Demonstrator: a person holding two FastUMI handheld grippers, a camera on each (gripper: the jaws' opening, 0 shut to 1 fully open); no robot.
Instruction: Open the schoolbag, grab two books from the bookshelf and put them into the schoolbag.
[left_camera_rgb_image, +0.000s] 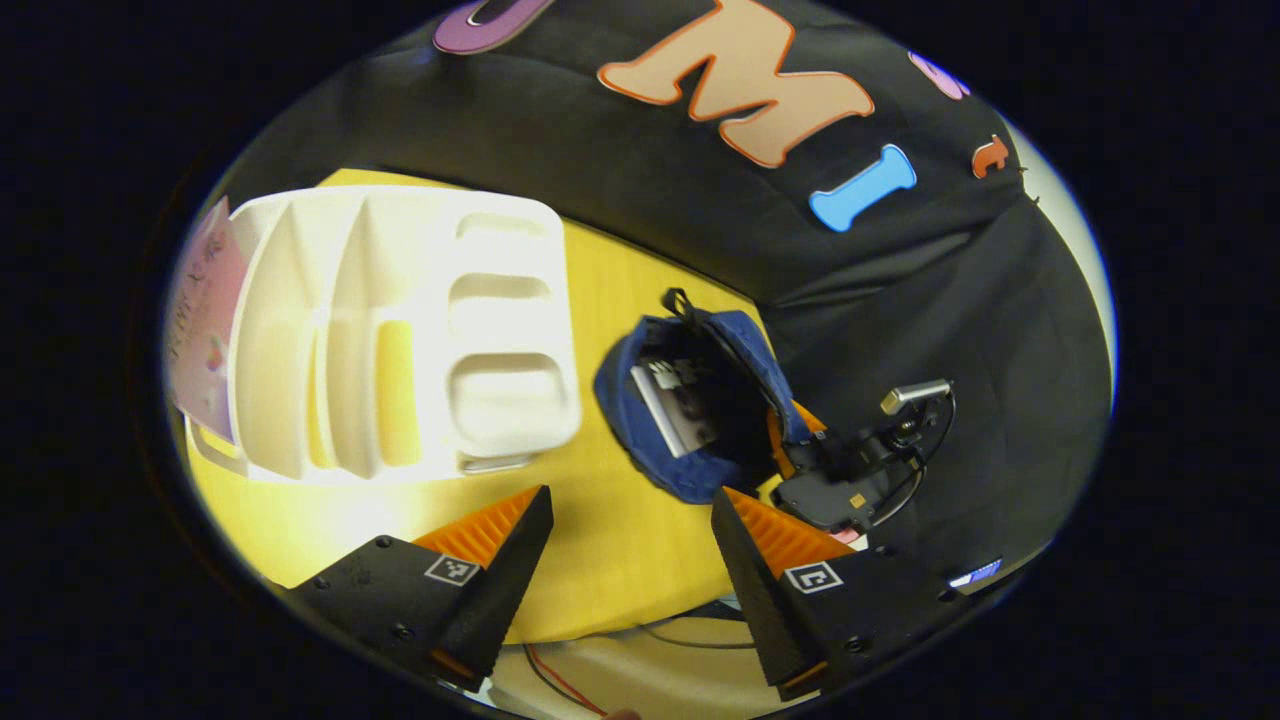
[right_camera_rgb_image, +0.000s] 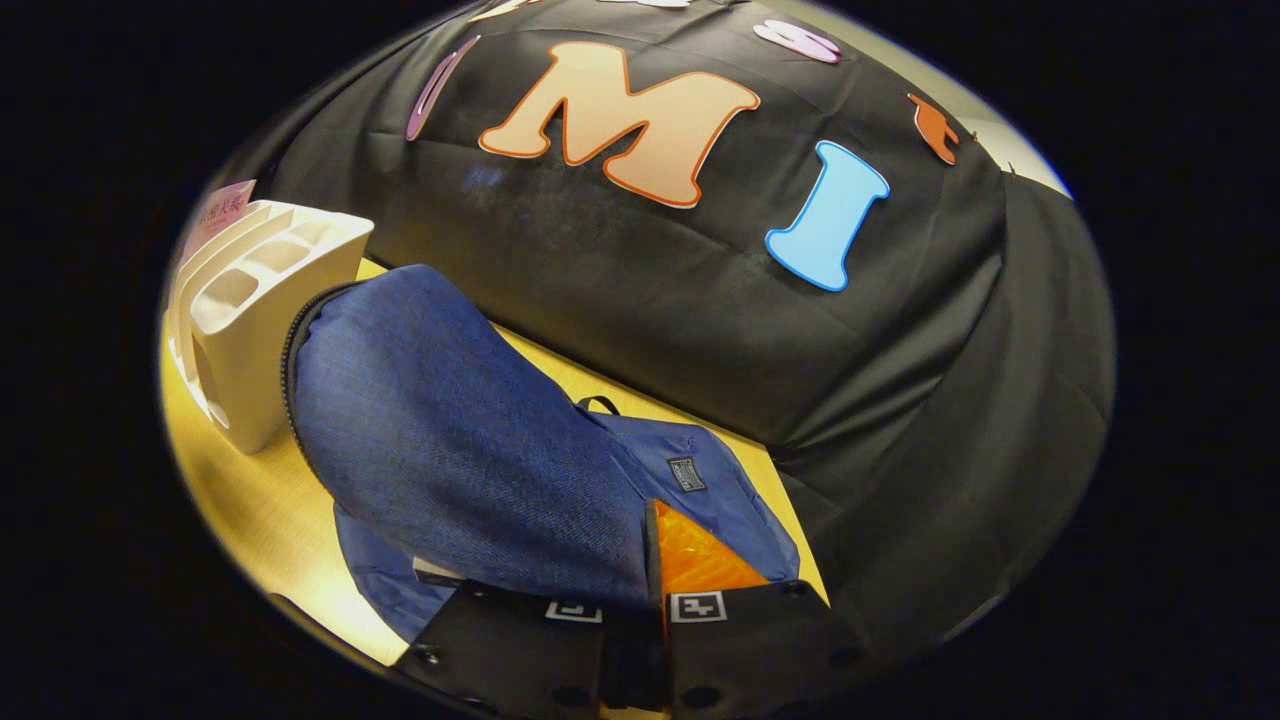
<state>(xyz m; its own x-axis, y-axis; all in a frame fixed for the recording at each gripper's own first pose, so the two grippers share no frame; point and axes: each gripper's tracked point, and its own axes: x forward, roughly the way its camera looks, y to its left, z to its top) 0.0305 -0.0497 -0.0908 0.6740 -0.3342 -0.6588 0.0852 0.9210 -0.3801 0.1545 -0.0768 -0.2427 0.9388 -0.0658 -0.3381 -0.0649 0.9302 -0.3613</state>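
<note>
The blue schoolbag (left_camera_rgb_image: 615, 400) lies open on the yellow table (left_camera_rgb_image: 600, 560), and a book (left_camera_rgb_image: 675, 405) rests in its mouth. My left gripper (left_camera_rgb_image: 630, 495) hovers open in front of the bag, with nothing between its fingers. To its left stands the white bookshelf (left_camera_rgb_image: 400, 330), and a pink book (left_camera_rgb_image: 205, 320) leans at its far side. In the right gripper view, my right gripper (right_camera_rgb_image: 650, 540) is shut on the bag's blue flap (right_camera_rgb_image: 450, 440) and holds it raised. That same gripper (left_camera_rgb_image: 790, 435) also appears in the left gripper view, at the bag's right edge.
The white bookshelf (right_camera_rgb_image: 250, 330) sits just left of the lifted flap, with the pink book (right_camera_rgb_image: 225, 205) behind it. The booth's black cloth wall closes the table's far side. Thin cables (left_camera_rgb_image: 560, 680) run below the table's near edge.
</note>
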